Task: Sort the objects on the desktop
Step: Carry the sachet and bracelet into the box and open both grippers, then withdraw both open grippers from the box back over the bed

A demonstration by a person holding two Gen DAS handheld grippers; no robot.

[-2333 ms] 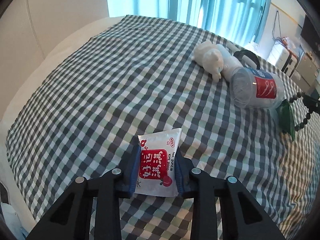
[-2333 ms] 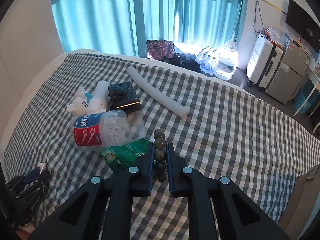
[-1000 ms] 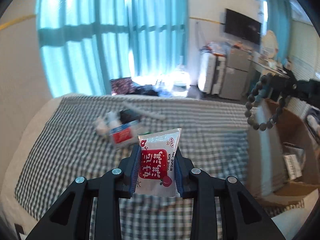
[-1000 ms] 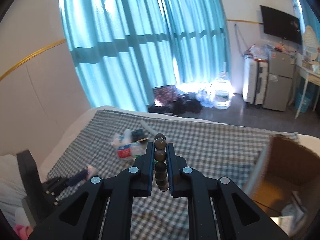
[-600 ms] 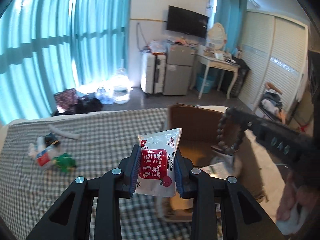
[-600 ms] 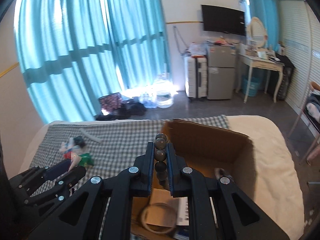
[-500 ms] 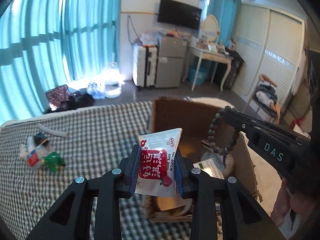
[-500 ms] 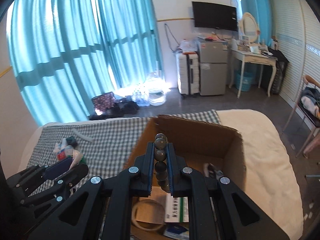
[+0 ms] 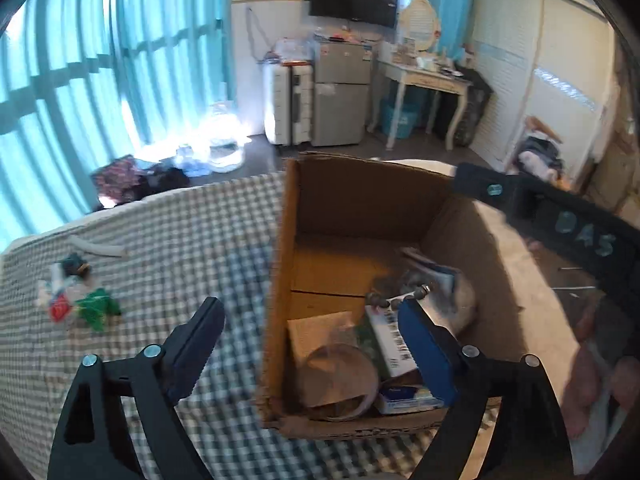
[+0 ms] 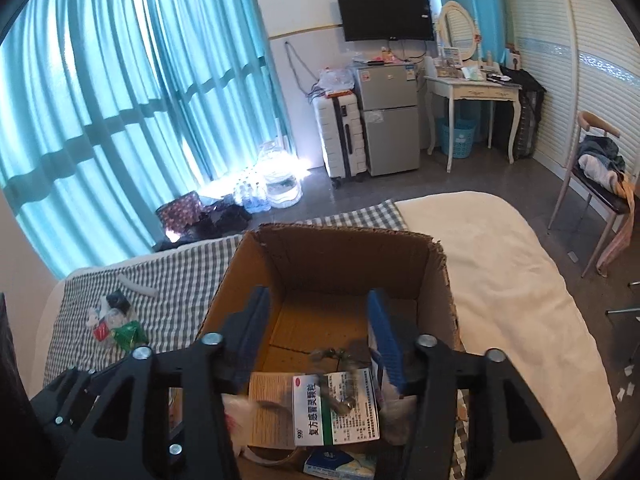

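Cardboard box [image 10: 434, 276] on the checked cloth [image 10: 176, 280]. Inside it: medicine carton [image 10: 336, 412], tape roll [image 9: 340, 376], bead string [image 9: 396, 300]. Left of the box, well apart: small heap of objects [image 10: 114, 324], foam tube [image 10: 138, 286] behind the heap.

Teal curtains [image 10: 120, 120] fill the upper left; a television [image 10: 386, 16] hangs upper centre above a small fridge [image 10: 390, 120], white suitcase [image 10: 340, 138] and dressing table [image 10: 472, 94].

Cardboard box [image 10: 436, 280]: open top, far half of its floor bare; near half crowded by a medicine carton [image 10: 336, 412] and tape roll [image 9: 340, 380]. Checked bed cover [image 9: 180, 248] left of the box lies open up to the far-left clutter [image 9: 80, 300].
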